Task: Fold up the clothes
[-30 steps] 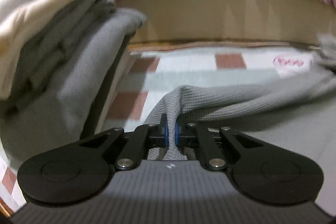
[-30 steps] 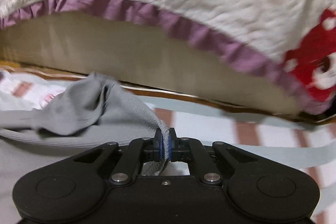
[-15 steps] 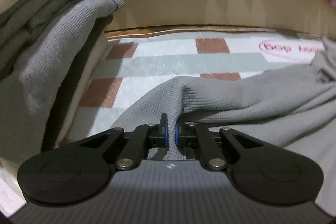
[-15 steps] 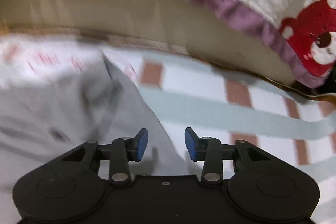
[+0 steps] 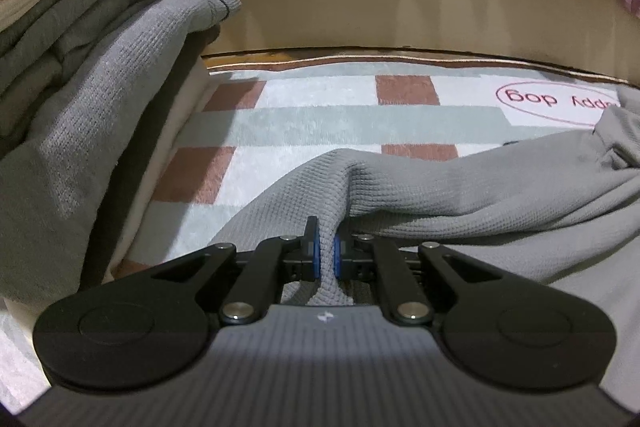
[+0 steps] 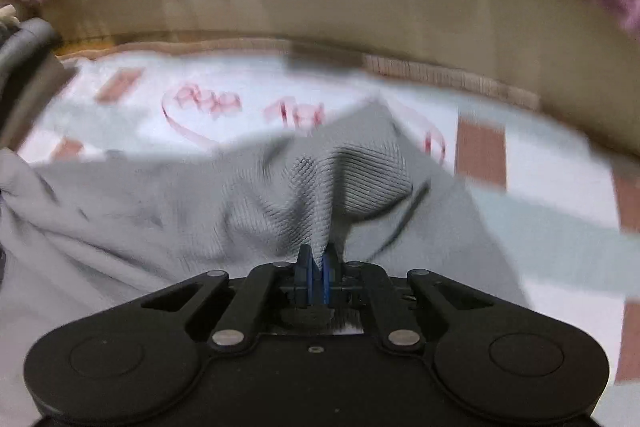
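At the rug's (image 5: 320,123) left edge, a stack of folded clothes (image 5: 92,75), grey under cream. Beside it, left gripper (image 5: 324,251) pinched shut on a ridge of the grey waffle-knit garment (image 5: 460,195), same hold as a second ago. Rightwards, garment sprawled rumpled across the checked rug, reaching over the pink oval logo (image 5: 556,99) towards the far edge. Right gripper (image 6: 318,277), half a second back gaping over the cloth, now clamped tight on a raised fold; view blurred. Probably a regrip at a new spot, both ends held for the next fold.
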Demonstrator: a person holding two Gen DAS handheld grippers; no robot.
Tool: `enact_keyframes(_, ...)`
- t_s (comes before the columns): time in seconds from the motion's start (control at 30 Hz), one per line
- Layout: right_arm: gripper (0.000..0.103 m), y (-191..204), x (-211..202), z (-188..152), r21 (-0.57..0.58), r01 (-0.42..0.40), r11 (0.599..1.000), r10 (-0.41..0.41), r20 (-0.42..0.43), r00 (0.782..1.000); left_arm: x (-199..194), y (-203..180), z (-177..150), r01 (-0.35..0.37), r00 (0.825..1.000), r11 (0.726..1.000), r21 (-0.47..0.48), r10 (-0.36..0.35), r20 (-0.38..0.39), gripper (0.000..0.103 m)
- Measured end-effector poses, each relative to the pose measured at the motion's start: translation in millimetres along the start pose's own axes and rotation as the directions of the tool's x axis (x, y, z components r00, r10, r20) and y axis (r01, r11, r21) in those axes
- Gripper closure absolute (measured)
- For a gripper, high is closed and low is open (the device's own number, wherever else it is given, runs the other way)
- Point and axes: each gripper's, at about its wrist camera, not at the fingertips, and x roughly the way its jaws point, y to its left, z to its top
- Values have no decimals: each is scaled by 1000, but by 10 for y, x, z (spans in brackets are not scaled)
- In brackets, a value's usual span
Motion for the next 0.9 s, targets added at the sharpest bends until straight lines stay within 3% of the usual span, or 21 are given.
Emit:
enact_keyframes(0.17,97,-54,-504,388,-10,26,1000,-23,210,978,-80,54,96,16,999,1000,-22,-16,28,97)
enact_keyframes(0.43,97,89,-874,927,-97,68,993,-27,377,926,-147,93,257,52,997,999,-17,-51,52,97)
enact_keyframes(0.5,97,124,-866,1032,-108,85,991,-35,399,916,-103,149,368,64,997,997,-35,-63,44,97)
enact_keyframes(0.63,97,145,-692,1069,-98,112,989,-65,391,918,135,351,758,88,996,992,-92,-86,33,97)
enact_keyframes(0.73,96,161,-563,1098,-90,131,987,-87,385,919,477,435,1016,26,1000,996,-89,-25,11,95)
enact_keyframes(0.8,82,172,-476,1117,-85,145,986,-102,380,919,672,415,1119,-50,999,998,-49,50,10,92)
enact_keyframes(0.87,58,182,-390,1136,-81,158,984,-116,376,919,694,328,1096,-112,993,993,34,111,38,91)
enact_keyframes(0.9,55,172,-361,1126,-72,153,986,-116,371,921,696,289,1081,-140,989,988,71,136,54,90)
